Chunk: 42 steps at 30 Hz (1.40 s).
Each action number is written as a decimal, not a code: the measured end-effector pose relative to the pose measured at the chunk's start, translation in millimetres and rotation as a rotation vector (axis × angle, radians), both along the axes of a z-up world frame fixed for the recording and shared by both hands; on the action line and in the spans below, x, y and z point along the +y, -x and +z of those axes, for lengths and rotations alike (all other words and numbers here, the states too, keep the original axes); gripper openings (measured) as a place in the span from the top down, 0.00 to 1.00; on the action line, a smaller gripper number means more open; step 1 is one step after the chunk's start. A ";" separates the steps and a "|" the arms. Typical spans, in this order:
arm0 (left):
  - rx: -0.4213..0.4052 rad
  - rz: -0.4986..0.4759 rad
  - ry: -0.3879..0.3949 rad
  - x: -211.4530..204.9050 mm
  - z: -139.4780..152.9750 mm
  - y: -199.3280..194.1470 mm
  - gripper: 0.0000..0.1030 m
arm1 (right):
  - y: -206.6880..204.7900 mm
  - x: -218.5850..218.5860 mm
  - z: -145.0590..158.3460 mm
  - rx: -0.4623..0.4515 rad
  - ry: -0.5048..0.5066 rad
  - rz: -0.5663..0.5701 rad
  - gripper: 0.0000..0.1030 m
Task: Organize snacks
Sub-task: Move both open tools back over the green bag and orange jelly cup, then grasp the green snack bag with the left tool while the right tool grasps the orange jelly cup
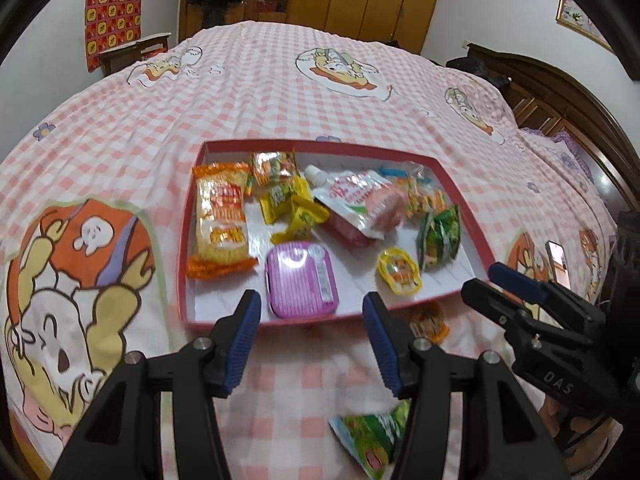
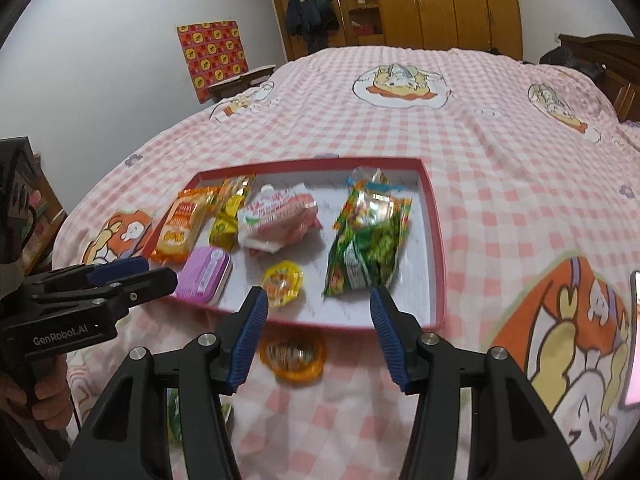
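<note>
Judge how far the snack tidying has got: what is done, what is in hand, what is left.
Done: most snacks lie in the red tray, including the purple tin and green packet. In hand: nothing; the left gripper and right gripper have open, empty jaws. Left: the orange jelly cup and green pouch lie on the bedspread.

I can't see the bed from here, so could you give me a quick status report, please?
Left gripper and right gripper open, both empty. Red tray holds most snacks. Orange jelly cup and green packet lie on the bedspread, outside it. Nothing in the way.
</note>
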<state>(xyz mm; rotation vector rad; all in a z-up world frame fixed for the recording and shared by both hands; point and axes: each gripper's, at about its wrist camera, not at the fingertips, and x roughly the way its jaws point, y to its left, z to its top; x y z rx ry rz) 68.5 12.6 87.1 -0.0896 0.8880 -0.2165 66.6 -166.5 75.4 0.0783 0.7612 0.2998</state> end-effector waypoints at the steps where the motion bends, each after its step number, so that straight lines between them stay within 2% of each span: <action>1: 0.003 -0.005 0.002 -0.3 -1.2 2.6 0.44 | 2.7 -0.9 -1.6 0.007 -0.001 0.002 0.47; 9: 0.051 -0.022 -0.013 -7.7 -20.3 29.8 0.44 | 23.7 -3.1 -11.4 0.046 -0.016 0.011 0.47; 13: 0.096 -0.048 0.019 -12.0 -27.0 37.4 0.44 | 30.5 -5.1 -14.0 0.058 -0.021 0.007 0.47; 19: 0.121 -0.110 0.008 -24.3 -36.9 46.2 0.44 | 33.5 -10.0 -22.8 0.077 -0.009 -0.009 0.47; 25: 0.139 -0.167 0.029 -36.1 -41.3 51.6 0.44 | 32.2 -16.3 -28.6 0.092 -0.025 -0.027 0.47; 35: 0.139 -0.226 -0.049 -60.8 -55.0 59.4 0.44 | 32.8 -17.9 -29.5 0.093 -0.036 -0.030 0.47; 37: 0.129 -0.227 -0.053 -61.5 -55.3 59.6 0.51 | 32.9 -17.9 -29.7 0.095 -0.037 -0.028 0.47; 42: 0.111 -0.219 -0.048 -58.7 -53.2 59.2 0.58 | 33.4 -18.0 -30.0 0.095 -0.039 -0.026 0.47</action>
